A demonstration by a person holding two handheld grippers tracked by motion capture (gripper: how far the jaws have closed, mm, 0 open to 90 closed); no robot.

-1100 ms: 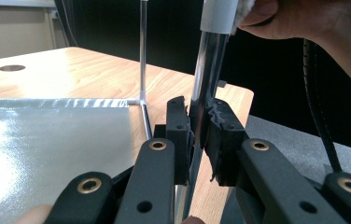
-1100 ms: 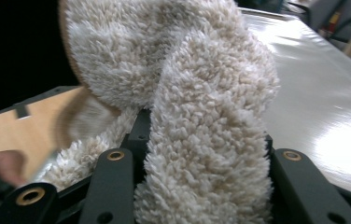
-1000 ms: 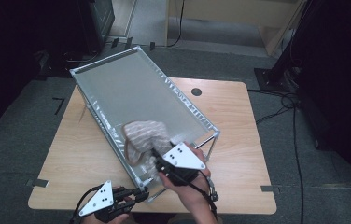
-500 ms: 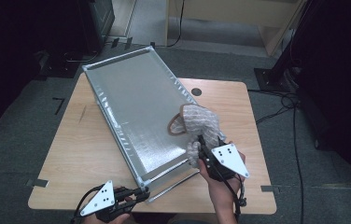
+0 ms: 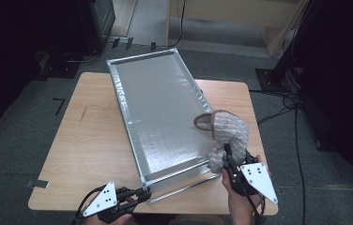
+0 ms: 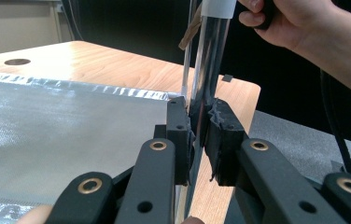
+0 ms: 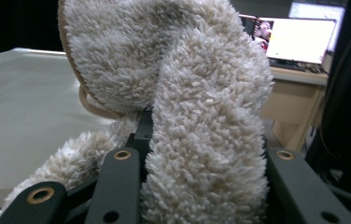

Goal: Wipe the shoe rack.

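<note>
- We log one container on the wooden table point(image 5: 90, 140): a long, shallow silver tray point(image 5: 158, 108) with low raised walls, lying at a slant from the near edge toward the far left corner.
- The tray's floor is bare foil-like metal. Nothing lies wholly inside it.
- A fluffy beige cloth point(image 5: 226, 136) with a brown trimmed edge hangs at the tray's right wall. Its upper fold rests over the rim, and the rest sits outside, above the bare table.
- Our right gripper point(image 5: 227, 161) is clamped on the lower end of the cloth. In the right gripper view the pile point(image 7: 201, 140) bulges up between both jaws and drapes over them.
- Our left gripper point(image 5: 144, 192) is closed tight on the tray's thin metal rail point(image 5: 184, 180) at the near left corner. In the left gripper view the jaws pinch a shiny upright bar point(image 6: 206, 70), with the tray's silver floor point(image 6: 61, 130) spread to one side.
- Labels: we read no writing or brand on tray, cloth or grippers.
- A lit laptop screen point(image 7: 299, 39) stands on a desk far off in the right gripper view; its content is too small to read.
- A round hole point(image 6: 17, 61) marks the tabletop beyond the tray.
</note>
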